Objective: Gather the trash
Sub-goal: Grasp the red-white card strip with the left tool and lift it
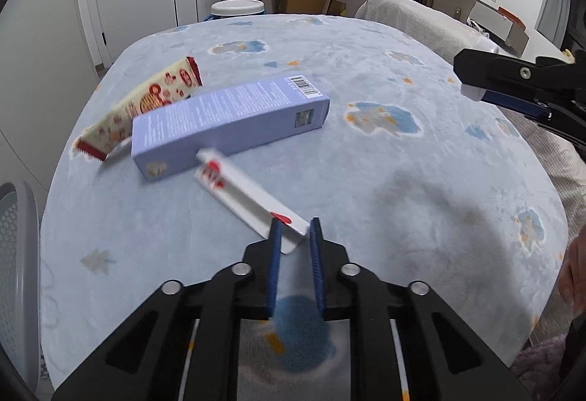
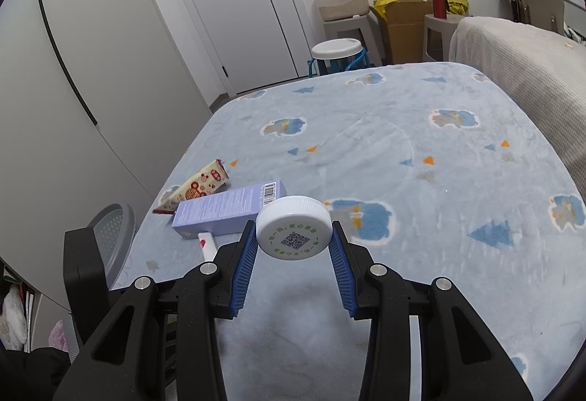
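Three pieces of trash lie on the blue patterned blanket (image 1: 366,163): a white folded wrapper strip (image 1: 249,194) with red marks, a lilac carton (image 1: 227,124) lying flat, and a cream-and-red snack wrapper (image 1: 143,104) propped against the carton's far side. A fourth, a white screw cap (image 2: 293,227), is already off the surface.

Left gripper (image 1: 296,229): jaws drawn in on the near end of the strip, the pads pinching its corner. The bite is shallow and off to one edge; the far end of the strip touches or sits just beside the carton, which of the two cannot be told.

Right gripper (image 2: 293,236): clamped across the cap's ribbed rim, QR-printed face toward the camera, held clear above the blanket.

Grey perforated bin (image 1: 16,265): beside the left edge of the surface, presumably the destination.

Assessment of the step in hand, the lift of the strip:
- Thin paper held by one corner is likely to droop and twist. Raise it straight up first, so the free end clears the carton without dragging it.
- Keep the pinch firm; any slackening on so small a bite would probably drop it.
- Carry it low and steadily toward the bin, releasing only when over the opening.
- Hold the right gripper steady meanwhile; the cap rests on rim friction alone.
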